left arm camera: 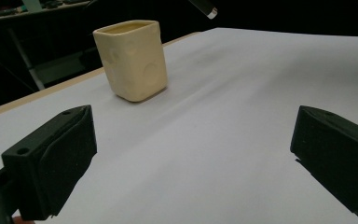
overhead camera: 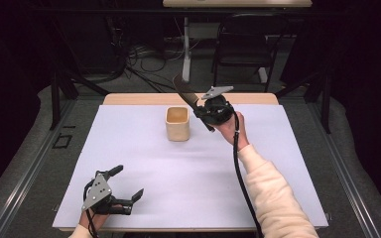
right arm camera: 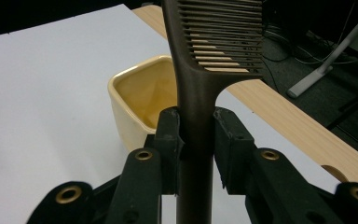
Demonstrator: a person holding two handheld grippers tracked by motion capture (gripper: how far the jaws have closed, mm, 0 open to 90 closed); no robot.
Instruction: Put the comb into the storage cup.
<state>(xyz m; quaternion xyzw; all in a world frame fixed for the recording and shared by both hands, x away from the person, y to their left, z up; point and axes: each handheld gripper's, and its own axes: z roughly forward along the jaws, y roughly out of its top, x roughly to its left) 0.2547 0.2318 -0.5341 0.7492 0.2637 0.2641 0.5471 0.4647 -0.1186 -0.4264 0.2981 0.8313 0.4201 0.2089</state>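
Observation:
A cream square cup (overhead camera: 177, 124) stands upright on the white table cover (overhead camera: 188, 168), toward the far middle. My right gripper (overhead camera: 202, 106) hovers just right of the cup, shut on the handle of a dark brown comb (overhead camera: 184, 91). In the right gripper view the comb (right arm camera: 214, 51) rises between the two pads, teeth at the top, with the cup (right arm camera: 140, 100) behind and below it. My left gripper (overhead camera: 127, 183) rests near the front left edge, open and holding nothing. The left gripper view has the cup (left arm camera: 131, 58) far ahead of its spread jaws, and the comb's handle end (left arm camera: 205, 8) at the top.
The wooden table edge (overhead camera: 139, 99) runs along the far side of the cover. Beyond it stand a black chair (overhead camera: 245, 44), a white desk leg (overhead camera: 186, 49) and tangled cables (overhead camera: 139, 57) on the floor. Dark metal rails flank the table at left and right.

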